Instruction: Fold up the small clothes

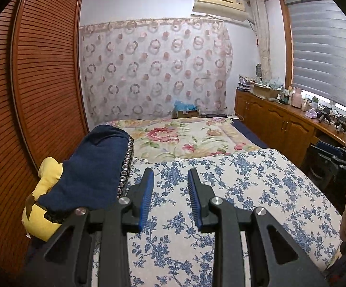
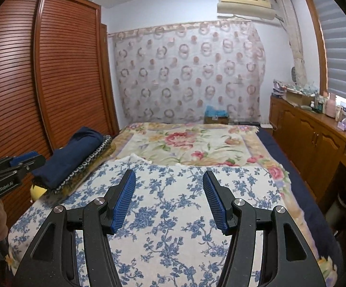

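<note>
1. The folded navy garment [image 1: 96,167] lies on a stack at the left edge of the bed [image 1: 256,191], to the left of the left gripper [image 1: 170,179].
2. Both the left gripper and the right gripper [image 2: 169,186] hover over the blue-flowered cover with jaws apart, holding nothing.
3. Readable writing: "GenRobot.AI" on the left gripper's body, "DAS" on the right's.

Even, soft indoor light, slight cool cast. Daylight glare under the window blind [image 1: 326,55] at right. Heavy fisheye bending, black vignette corners. Focus sharp, no motion blur.
</note>
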Tool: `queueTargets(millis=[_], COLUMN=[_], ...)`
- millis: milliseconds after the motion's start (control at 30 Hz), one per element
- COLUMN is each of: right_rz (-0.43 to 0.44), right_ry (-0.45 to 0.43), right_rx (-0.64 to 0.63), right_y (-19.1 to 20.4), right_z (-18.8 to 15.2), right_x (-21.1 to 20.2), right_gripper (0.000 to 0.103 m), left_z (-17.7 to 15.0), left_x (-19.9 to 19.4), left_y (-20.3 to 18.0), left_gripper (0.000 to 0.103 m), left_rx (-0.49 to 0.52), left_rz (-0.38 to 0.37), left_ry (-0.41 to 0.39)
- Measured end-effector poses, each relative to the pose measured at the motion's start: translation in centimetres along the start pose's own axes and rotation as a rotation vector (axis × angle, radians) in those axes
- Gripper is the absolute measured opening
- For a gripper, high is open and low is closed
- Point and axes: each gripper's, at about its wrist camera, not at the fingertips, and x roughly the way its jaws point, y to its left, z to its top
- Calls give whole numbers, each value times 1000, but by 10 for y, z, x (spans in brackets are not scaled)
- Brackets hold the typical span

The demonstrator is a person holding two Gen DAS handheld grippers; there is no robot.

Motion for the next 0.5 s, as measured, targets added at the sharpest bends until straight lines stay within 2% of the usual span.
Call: queueTargets(millis=[500], right_rz=[-5], right_ry=[-2], right_rx=[0], right_y=[-1], right_z=[-1], right_x=[-2], right_gripper=[60], left_z=[-2], left_x=[0], left_y=[-1], left_gripper=[28], left_rx=[-5], left_rz=[8], left_ry=[-4])
